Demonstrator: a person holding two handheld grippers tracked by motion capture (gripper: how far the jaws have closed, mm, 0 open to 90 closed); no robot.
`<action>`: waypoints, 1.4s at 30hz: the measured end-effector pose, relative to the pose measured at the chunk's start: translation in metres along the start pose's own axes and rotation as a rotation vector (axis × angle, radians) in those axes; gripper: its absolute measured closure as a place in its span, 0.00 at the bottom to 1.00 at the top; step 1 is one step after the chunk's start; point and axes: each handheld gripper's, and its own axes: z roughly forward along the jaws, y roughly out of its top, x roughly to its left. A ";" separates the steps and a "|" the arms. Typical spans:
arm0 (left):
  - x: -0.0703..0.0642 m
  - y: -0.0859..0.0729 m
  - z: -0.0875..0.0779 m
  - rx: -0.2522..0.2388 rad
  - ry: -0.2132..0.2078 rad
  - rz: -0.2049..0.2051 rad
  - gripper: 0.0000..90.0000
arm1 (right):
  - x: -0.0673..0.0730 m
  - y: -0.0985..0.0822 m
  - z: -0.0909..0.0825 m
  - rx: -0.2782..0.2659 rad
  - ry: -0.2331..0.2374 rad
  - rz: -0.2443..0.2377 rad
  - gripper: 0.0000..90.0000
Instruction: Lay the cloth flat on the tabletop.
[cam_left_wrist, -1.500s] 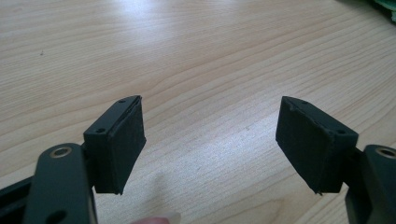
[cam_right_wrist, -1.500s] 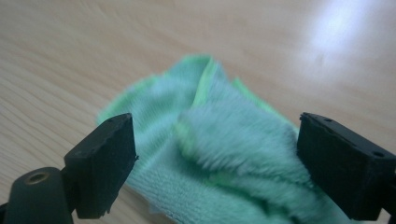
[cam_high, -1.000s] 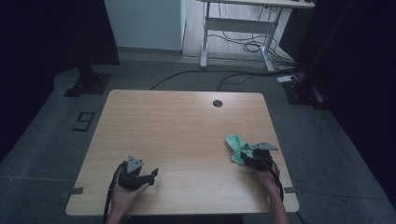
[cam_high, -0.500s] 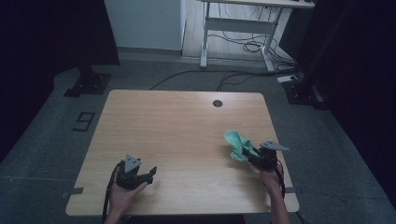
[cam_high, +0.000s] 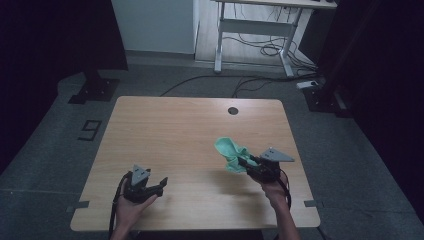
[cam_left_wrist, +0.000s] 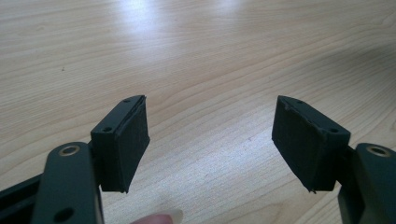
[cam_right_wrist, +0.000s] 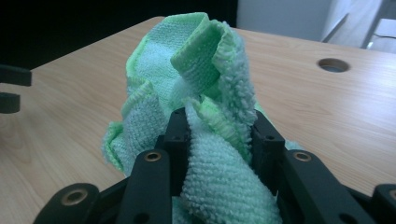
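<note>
A crumpled green cloth (cam_high: 230, 154) is held above the right part of the wooden table (cam_high: 175, 135). My right gripper (cam_high: 245, 163) is shut on it, and in the right gripper view the cloth (cam_right_wrist: 196, 93) bulges up between the two black jaws of the gripper (cam_right_wrist: 219, 130). My left gripper (cam_high: 159, 184) rests low over the table's front left, held in a hand. In the left gripper view it (cam_left_wrist: 210, 140) stands open, with bare wood between its pads (cam_left_wrist: 133, 140).
A round cable hole (cam_high: 232, 110) sits near the table's far edge. Behind the table stand a white desk frame (cam_high: 255, 35) and loose cables (cam_high: 260, 50) on the floor. The table's front edge (cam_high: 195, 227) is close to both hands.
My right gripper has lifted the green cloth off the table and moved it slightly left and up. The left gripper has barely shifted.
</note>
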 end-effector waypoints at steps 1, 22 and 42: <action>0.000 0.000 -0.001 -0.001 0.000 0.001 0.30 | 0.003 0.000 0.003 0.005 0.007 -0.004 0.73; -0.005 0.007 -0.010 -0.019 -0.001 0.041 0.29 | 0.052 -0.007 0.078 0.100 0.111 -0.068 0.73; -0.003 0.006 0.001 0.006 -0.008 0.025 0.29 | 0.048 -0.026 0.096 0.183 0.029 -0.056 0.59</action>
